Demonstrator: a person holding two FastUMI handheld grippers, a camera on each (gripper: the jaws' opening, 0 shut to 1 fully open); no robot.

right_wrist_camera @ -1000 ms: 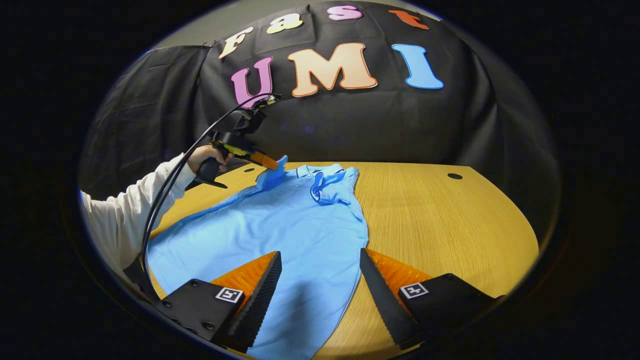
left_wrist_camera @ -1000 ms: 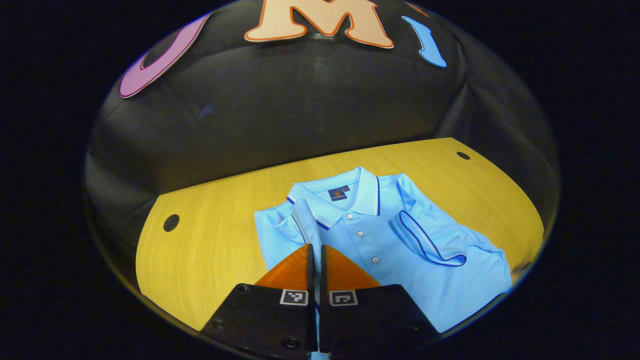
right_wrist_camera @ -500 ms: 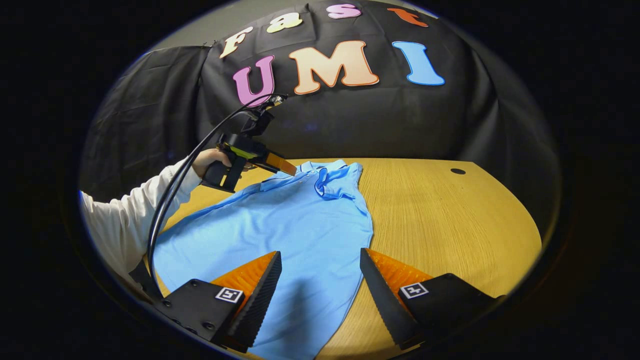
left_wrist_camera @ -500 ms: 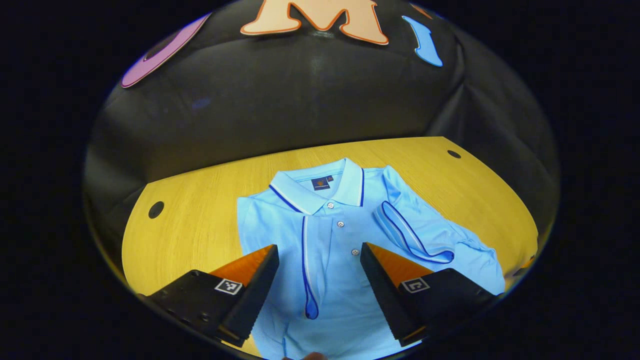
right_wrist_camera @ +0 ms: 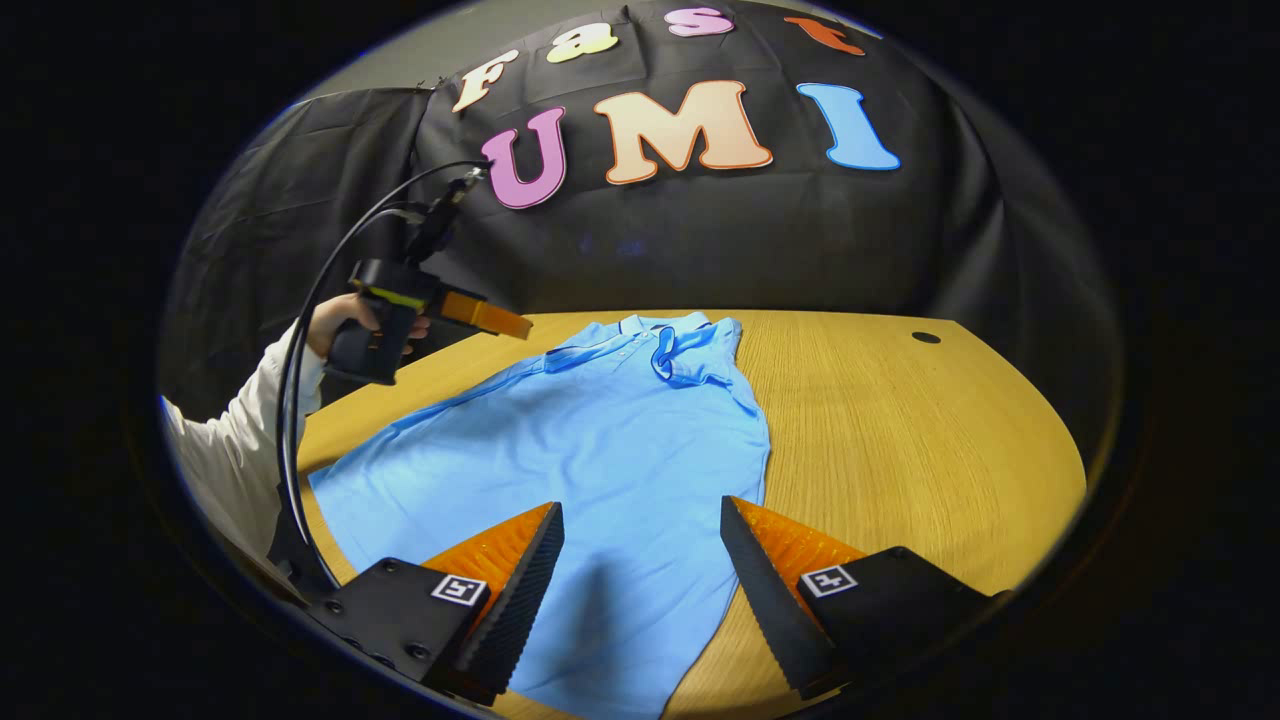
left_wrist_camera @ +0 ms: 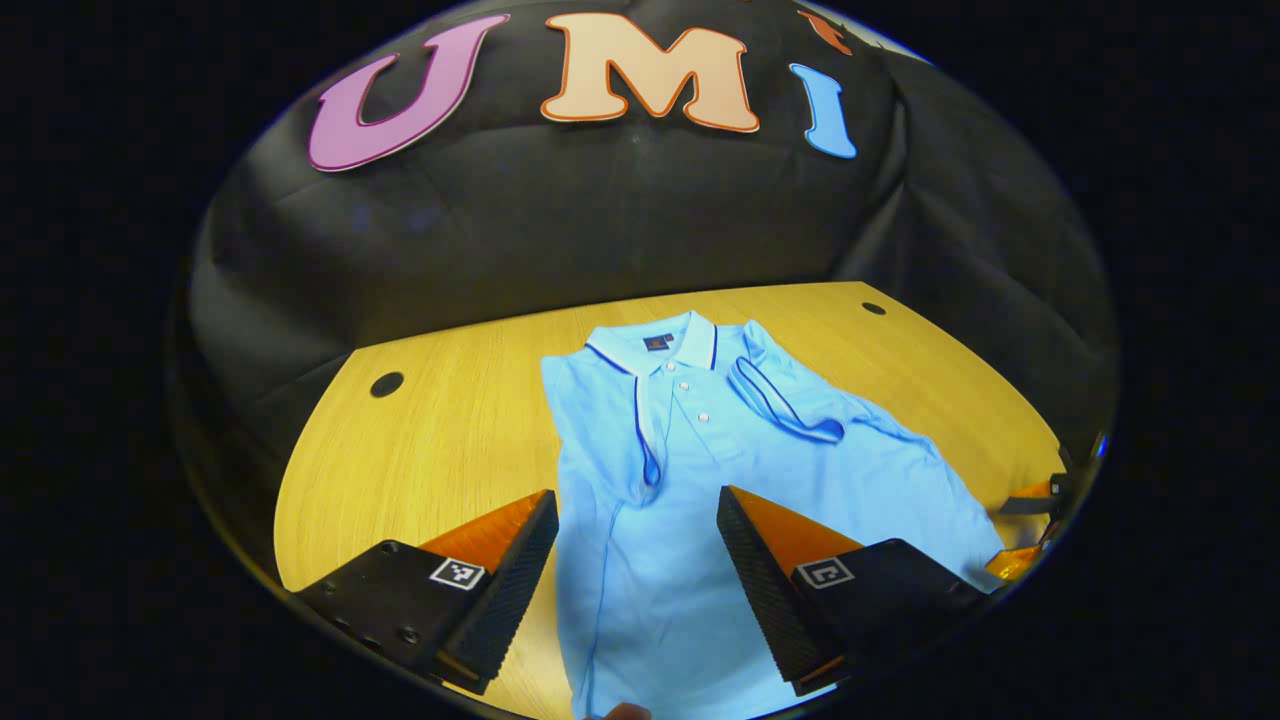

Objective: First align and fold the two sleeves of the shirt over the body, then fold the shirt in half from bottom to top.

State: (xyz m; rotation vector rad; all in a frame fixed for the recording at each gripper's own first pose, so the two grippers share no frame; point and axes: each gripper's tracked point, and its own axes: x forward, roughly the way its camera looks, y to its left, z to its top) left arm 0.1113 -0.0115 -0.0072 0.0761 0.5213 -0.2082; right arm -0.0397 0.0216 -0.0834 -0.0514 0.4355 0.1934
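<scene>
Shirt (left_wrist_camera: 700, 480) lies flat on the table (left_wrist_camera: 450, 440), both sleeves folded over its body; left gripper (left_wrist_camera: 637, 500) hovers above it, spread wide, right gripper (right_wrist_camera: 640, 515) gapes over the hem.

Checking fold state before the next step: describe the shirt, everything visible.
The shirt is a light blue short-sleeved polo of soft knit-looking fabric, with a white-and-dark-striped collar, a small patch inside the neck and a buttoned placket. It lies flat, front up, on the wooden table, collar toward the wall. Both trimmed sleeves are folded inward over the body, left sleeve and right sleeve. The lower half lies unfolded. Both grippers are open, and neither visibly grips it.
</scene>
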